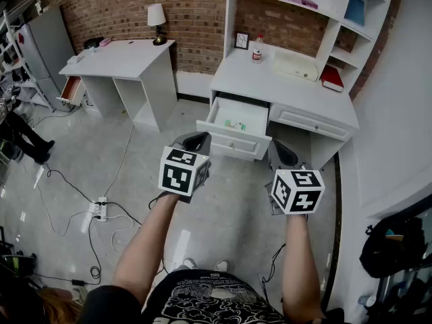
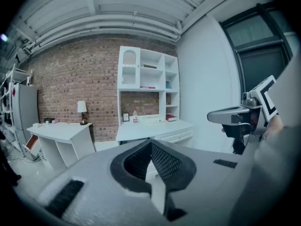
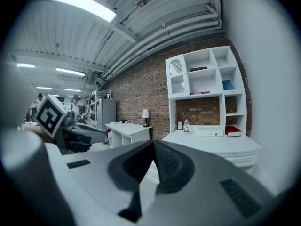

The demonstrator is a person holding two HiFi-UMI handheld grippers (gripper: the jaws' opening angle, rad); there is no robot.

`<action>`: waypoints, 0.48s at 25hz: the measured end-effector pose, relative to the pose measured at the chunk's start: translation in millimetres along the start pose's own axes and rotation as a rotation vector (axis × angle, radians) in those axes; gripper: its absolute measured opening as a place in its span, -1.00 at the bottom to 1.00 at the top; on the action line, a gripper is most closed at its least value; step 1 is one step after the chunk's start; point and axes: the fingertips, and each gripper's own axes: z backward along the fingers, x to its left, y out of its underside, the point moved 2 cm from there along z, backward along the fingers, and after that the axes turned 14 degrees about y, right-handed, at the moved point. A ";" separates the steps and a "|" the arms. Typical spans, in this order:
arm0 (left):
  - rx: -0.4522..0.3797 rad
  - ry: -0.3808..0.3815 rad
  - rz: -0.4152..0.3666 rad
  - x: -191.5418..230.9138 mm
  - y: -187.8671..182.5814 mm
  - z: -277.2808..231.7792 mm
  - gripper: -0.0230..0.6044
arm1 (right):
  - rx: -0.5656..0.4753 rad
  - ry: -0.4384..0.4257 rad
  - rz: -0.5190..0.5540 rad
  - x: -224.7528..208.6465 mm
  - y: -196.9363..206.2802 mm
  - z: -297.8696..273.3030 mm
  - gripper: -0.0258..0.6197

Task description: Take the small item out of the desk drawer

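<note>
The small item (image 1: 235, 124) lay on the bottom of the open drawer (image 1: 233, 145), a pale greenish thing too small to make out, and neither of your tongs touched it. The drawer stood pulled out under the left part of the tabletop (image 1: 283, 90) of the white desk, with a shut drawer (image 1: 312, 121) beside it on the right. You held both tongs out in front of you over the floor (image 1: 223, 208), short of the drawer front. The left tongs (image 1: 197, 139) pointed toward the drawer's left corner, their jaws together with nothing between them. The right tongs (image 1: 282, 152) pointed toward the gap beneath the shut drawer, their jaws likewise together and empty. The two were side by side and apart from each other. On the tabletop, back against the brick wall (image 1: 196, 19), stood a small picture frame (image 1: 241, 40) and a bottle (image 1: 257, 51). To their right lay a flat white box (image 1: 295, 66), and past it a red book (image 1: 331, 78). Well to the left stood a second white desk (image 1: 121, 58) with a lamp (image 1: 156, 20) at its back corner. On the floor near your left arm a power strip (image 1: 101, 209) lay among loose cables.
</note>
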 end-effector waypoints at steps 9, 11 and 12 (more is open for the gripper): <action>-0.024 0.016 0.013 -16.5 -3.7 -8.7 -0.92 | 0.000 -0.029 0.014 -10.6 5.3 3.3 -0.91; -0.022 0.007 0.006 -17.2 -5.2 -11.5 -0.92 | 0.001 -0.035 0.017 -12.4 6.4 2.0 -0.85; -0.023 0.004 0.007 -17.3 -6.1 -12.9 -0.92 | 0.002 -0.039 0.019 -12.9 6.7 1.0 -0.83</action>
